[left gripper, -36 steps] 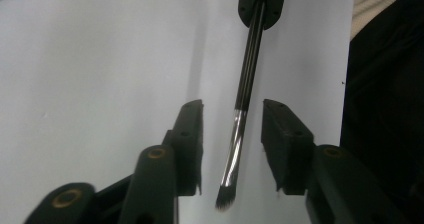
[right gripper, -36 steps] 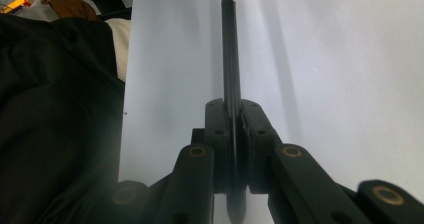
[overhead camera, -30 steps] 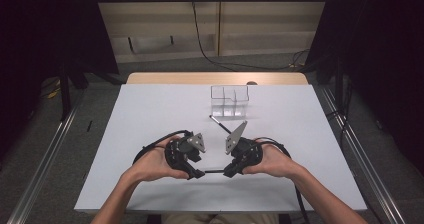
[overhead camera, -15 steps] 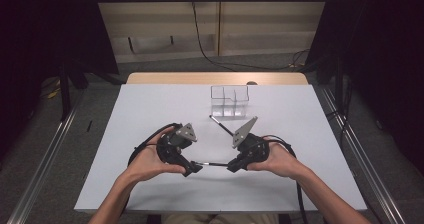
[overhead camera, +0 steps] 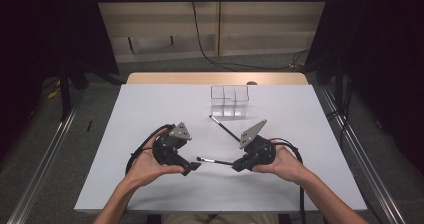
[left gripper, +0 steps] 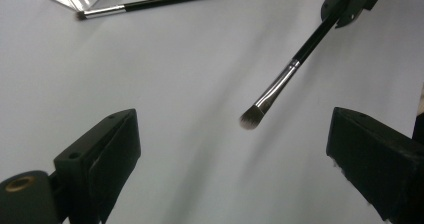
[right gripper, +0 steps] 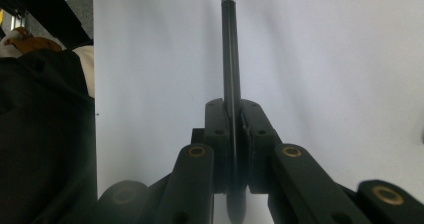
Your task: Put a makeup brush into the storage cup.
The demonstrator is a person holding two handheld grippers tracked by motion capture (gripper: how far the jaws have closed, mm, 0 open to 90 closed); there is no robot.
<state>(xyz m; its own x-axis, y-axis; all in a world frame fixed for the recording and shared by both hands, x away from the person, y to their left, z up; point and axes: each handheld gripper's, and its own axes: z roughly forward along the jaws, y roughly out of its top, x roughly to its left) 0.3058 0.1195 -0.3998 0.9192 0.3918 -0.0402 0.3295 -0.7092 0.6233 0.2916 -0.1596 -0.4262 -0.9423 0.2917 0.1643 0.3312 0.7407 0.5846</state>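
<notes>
— Black-handled, was it? What did the brush (left gripper: 280, 81) look like?

— Slim black handle, a silver ferrule, and a short tuft of soft bristles, dark with paler tips. It hung clear above the white table (overhead camera: 150, 109), toward the near edge and about midway between the left and right edges.

— Who had it?

— The right gripper (overhead camera: 239, 165) was clenched on the handle end; the right gripper view had the black shaft (right gripper: 230, 59) running straight up from between the pressed-together jaws. The left gripper (overhead camera: 192, 167) had just been opening, and its jaws stood wide apart, pressing on nothing.

— And the brush relative to that left one?

— In the left gripper view the tuft pointed toward the gap between the two jaws, nearer the right-hand jaw, touching neither.

— Anything one view gave that another didn't?

— The high view showed both hands, the clear box (overhead camera: 229, 101) with compartments toward the far edge, and a second brush (overhead camera: 224, 129) lying on the table just in front of it. The left gripper view gave the bristle detail.
</notes>
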